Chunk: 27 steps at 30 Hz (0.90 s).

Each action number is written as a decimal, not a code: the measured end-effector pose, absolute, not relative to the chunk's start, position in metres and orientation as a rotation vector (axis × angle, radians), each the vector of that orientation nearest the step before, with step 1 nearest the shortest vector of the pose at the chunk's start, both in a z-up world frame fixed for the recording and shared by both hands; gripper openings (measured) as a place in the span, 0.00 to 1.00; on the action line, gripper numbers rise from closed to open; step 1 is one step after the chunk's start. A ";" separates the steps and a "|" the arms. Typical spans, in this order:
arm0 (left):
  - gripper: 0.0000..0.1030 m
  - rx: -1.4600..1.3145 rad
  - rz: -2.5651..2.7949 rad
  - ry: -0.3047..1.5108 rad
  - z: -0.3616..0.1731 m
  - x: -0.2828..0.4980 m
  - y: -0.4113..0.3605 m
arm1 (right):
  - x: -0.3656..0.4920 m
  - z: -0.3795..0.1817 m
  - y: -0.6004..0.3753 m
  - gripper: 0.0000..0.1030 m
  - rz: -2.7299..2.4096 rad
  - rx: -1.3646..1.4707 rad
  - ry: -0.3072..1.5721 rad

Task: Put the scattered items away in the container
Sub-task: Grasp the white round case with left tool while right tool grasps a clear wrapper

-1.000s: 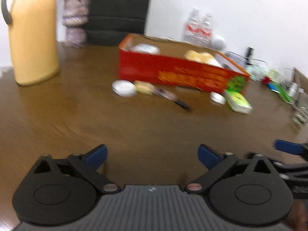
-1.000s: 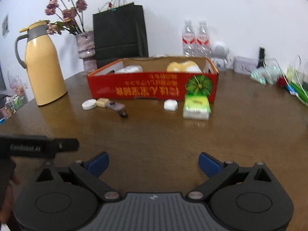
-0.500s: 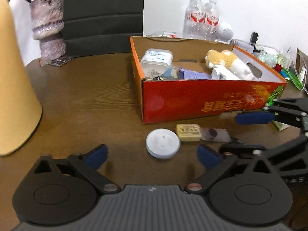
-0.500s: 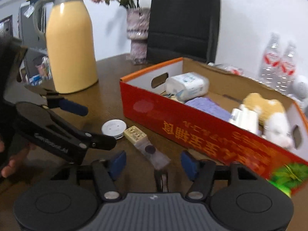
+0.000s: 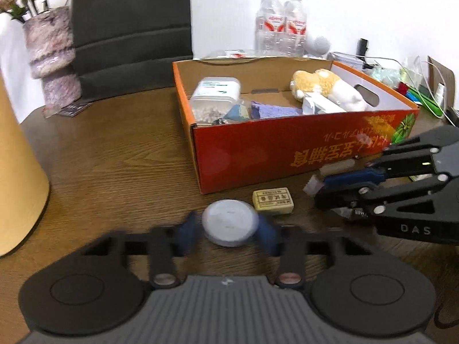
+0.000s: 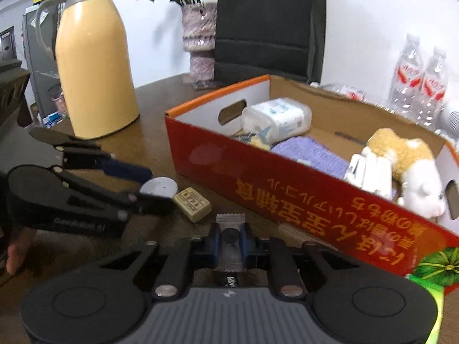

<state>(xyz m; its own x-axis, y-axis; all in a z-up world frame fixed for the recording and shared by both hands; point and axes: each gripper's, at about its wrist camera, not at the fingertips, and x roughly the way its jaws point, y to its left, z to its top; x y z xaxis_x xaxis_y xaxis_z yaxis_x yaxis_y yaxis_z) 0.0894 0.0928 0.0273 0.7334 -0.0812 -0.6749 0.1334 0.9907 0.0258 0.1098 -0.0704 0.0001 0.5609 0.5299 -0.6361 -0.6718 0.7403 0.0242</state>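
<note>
A red cardboard box (image 5: 287,154) stands open on the brown table and holds a plastic tub, a purple cloth and a plush toy. In front of it lies a white round lid (image 5: 229,223). My left gripper (image 5: 228,233) is closing, and its blue pads touch both sides of the lid. A small tan block (image 5: 273,200) lies just right of the lid, untouched. My right gripper (image 6: 231,243) is also closing. Its pads pinch a small clear sachet (image 6: 229,233) with a dark disc inside. In the left wrist view the right gripper (image 5: 324,189) reaches in from the right.
A tall yellow flask (image 6: 94,66) stands at the left, with a vase (image 5: 51,57) and a black bag (image 5: 129,23) behind it. Water bottles (image 5: 281,28) and small clutter line the back right. A green packet (image 6: 436,301) lies near the box's right corner.
Both grippers came in close to the items in front of the box. Their jaws went from wide open to closed in, the left around the lid and the right on the sachet.
</note>
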 end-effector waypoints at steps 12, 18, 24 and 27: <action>0.39 -0.140 -0.054 0.619 0.053 -0.014 0.055 | 0.031 0.033 -0.149 0.12 0.601 -0.053 0.605; 0.39 -0.107 -0.112 0.614 0.061 -0.018 0.027 | 0.006 0.012 -0.170 0.12 0.563 -0.032 0.673; 0.39 -0.096 -0.115 0.602 0.068 -0.006 0.019 | 0.008 0.025 -0.183 0.12 0.555 0.014 0.626; 0.39 -0.053 -0.098 0.551 0.092 0.024 0.031 | 0.029 0.050 -0.179 0.12 0.565 0.009 0.580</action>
<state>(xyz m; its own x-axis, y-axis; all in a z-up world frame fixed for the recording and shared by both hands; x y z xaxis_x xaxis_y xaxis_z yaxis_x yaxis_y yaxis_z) 0.0238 0.0308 0.0923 0.8476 -0.1071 -0.5197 0.0788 0.9940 -0.0765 0.0287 -0.1790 0.0502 0.6897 0.5075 -0.5165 -0.5026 0.8490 0.1630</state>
